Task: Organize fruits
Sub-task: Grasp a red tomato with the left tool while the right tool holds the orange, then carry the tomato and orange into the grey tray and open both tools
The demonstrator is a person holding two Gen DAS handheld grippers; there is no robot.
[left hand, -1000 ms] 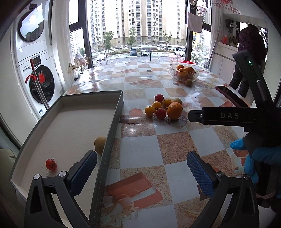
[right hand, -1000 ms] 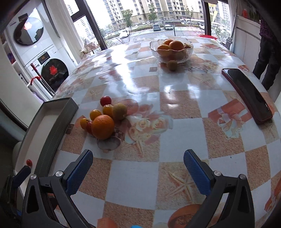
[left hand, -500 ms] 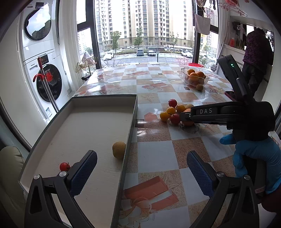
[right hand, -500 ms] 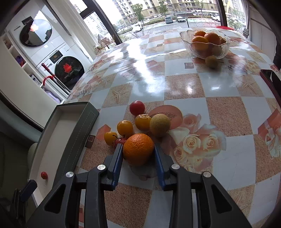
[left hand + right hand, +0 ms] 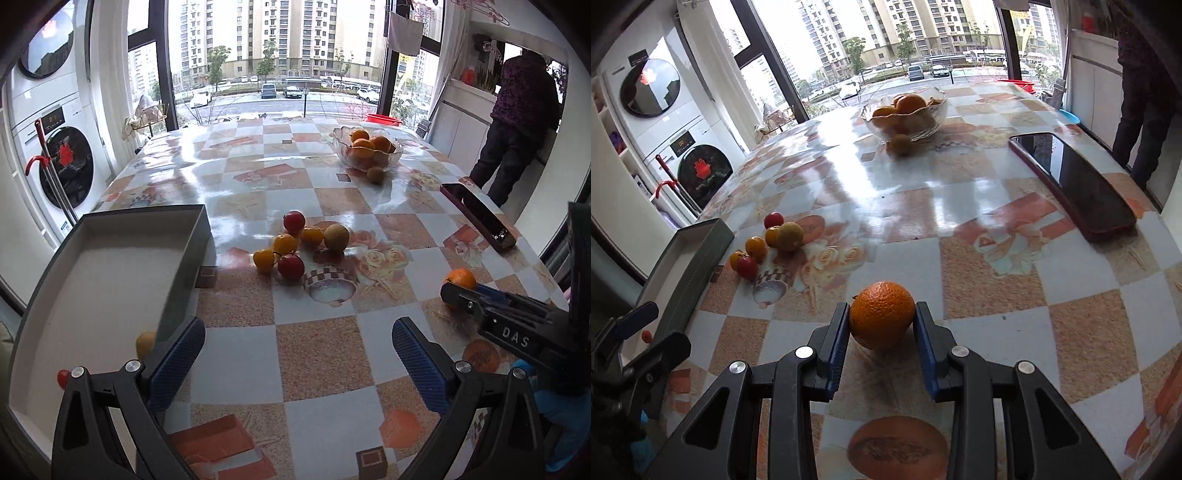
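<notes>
The right hand-held gripper [image 5: 882,325] is clenched on an orange [image 5: 882,315], lifted clear of the fruit cluster [image 5: 768,245] for sorting, while the left hand-held gripper [image 5: 297,354], nothing between its closing jaws, waits above the tabletop [image 5: 314,347] beside the tray [image 5: 110,280].

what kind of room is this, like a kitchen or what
Probably a flat's dining or utility area, several floors up. A stacked washing machine stands beside the table with its patterned oilcloth, a glass fruit bowl sits on it, and apartment towers fill the window.
</notes>
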